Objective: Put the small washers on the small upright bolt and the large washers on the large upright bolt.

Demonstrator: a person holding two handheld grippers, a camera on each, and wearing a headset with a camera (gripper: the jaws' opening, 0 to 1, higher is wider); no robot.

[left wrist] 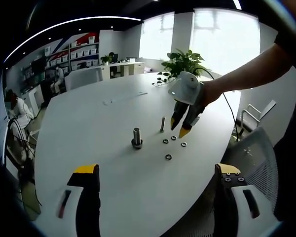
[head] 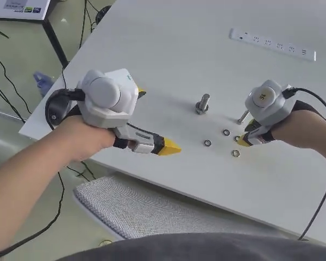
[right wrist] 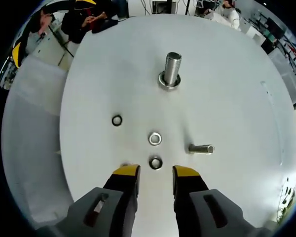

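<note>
The left tongs point(left wrist: 157, 169) hang over the near-left part of the worktop point(head: 152, 54), spread wide and holding nothing, well apart from the parts. Toward the middle the large bolt point(head: 202, 103) stands upright. There is a ring at its foot, and I cannot tell whether that is a washer or the bolt's own head. To its right, closer to the near edge, four loose washers point(head: 207, 143) lie flat and close together. None is on the small bolt point(head: 243, 116), which stands just beyond them. The right tongs point(right wrist: 156, 171) are down at the worktop with their tips parted, and one washer point(right wrist: 155, 162) lies just ahead of the gap, not yet pinched.

The main risk, I judge, is the thin ring on a smooth top: the closing tips may ride over it or flick it into its neighbours. A careless lift could clip the small bolt and topple it. The washers also look alike in size, so one could end up on the wrong bolt.
</note>
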